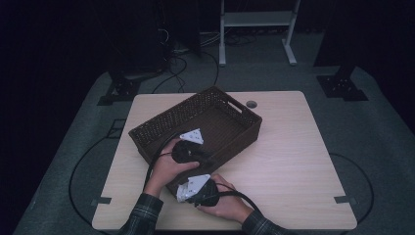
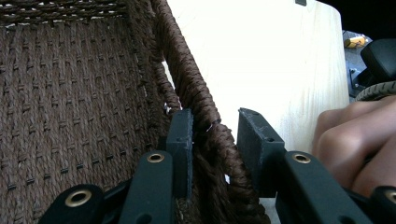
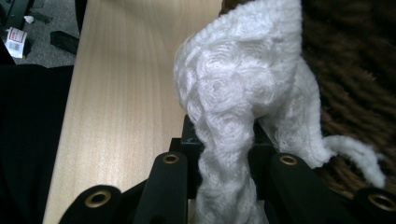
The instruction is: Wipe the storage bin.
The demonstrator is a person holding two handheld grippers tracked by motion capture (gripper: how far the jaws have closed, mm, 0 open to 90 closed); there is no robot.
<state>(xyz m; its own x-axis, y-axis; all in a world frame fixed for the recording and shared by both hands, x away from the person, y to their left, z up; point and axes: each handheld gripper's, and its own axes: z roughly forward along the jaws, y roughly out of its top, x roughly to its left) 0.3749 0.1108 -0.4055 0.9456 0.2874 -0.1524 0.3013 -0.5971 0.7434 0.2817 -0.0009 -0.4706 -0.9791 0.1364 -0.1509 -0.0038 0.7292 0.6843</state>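
A brown woven basket stands at an angle on the pale wooden table. My left gripper sits at its near wall. In the left gripper view the jaws stand astride that braided wall, one pad inside and one outside, shut on it. Near the table's front edge, my right gripper is shut on a white knitted cloth. The cloth bunches up over the jaws and hides their tips. The basket's weave lies just to the right of the cloth.
The basket's inside shows bare woven floor. A round cable hole sits near the table's far edge. Bare tabletop stretches right of the basket. A white frame and black stand bases are on the floor behind.
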